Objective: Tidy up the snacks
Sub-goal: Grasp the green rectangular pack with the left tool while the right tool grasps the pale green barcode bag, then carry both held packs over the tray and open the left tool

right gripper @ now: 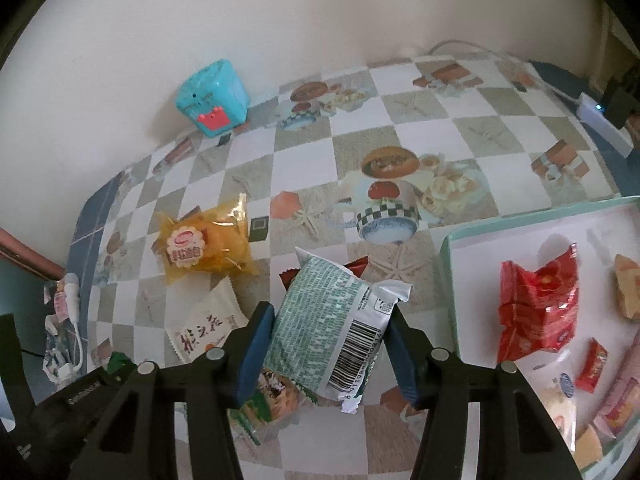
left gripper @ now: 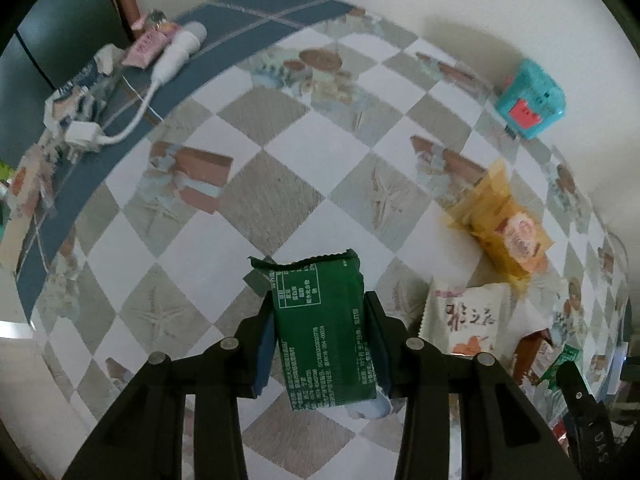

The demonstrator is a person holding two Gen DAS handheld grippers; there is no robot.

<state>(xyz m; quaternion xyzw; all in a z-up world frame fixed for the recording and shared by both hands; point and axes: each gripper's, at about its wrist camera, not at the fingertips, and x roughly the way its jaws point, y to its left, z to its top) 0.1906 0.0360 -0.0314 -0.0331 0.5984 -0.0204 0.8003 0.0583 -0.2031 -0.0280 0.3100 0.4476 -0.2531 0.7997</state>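
While both tools are pointing steeply down over the checkered worktop (left gripper: 280, 184), the left hand-held gripper (left gripper: 320, 340) is pinching a dark green snack packet (left gripper: 324, 332) between its blue pads, the packet hanging clear of the cloth. The right hand-held gripper (right gripper: 324, 344) is clamping a white-and-green wrapped snack (right gripper: 332, 328) with a barcode, above a loose pile of packets. A yellow pastry bag (right gripper: 206, 240) is lying at ten o'clock from that grip, a white sachet (right gripper: 208, 328) at nine o'clock. A mint-rimmed tray (right gripper: 448, 248) at three o'clock is holding a red bag (right gripper: 536, 304) and smaller sweets. A teal box (right gripper: 214, 98) is sitting against the wall at eleven o'clock.
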